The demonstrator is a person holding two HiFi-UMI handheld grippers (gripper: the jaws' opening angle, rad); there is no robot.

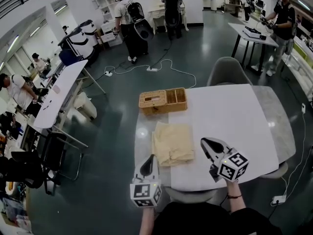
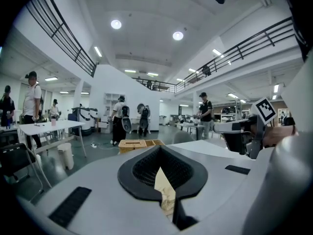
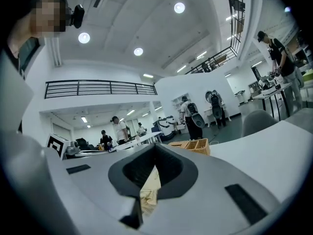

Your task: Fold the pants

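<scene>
The left gripper (image 1: 149,164) has its jaws drawn together on nothing. Through the thin slit between them it looks at the folded tan pants (image 1: 172,144). The right gripper (image 1: 209,146) is likewise closed and empty. Both hang over the near edge of the white table (image 1: 234,121). The pants lie flat ahead of and between the grippers, closer to the left one. Beyond the pants, a wicker basket (image 1: 163,101) sits at the far edge. Open tabletop stretches ahead and to the right of the right gripper.
</scene>
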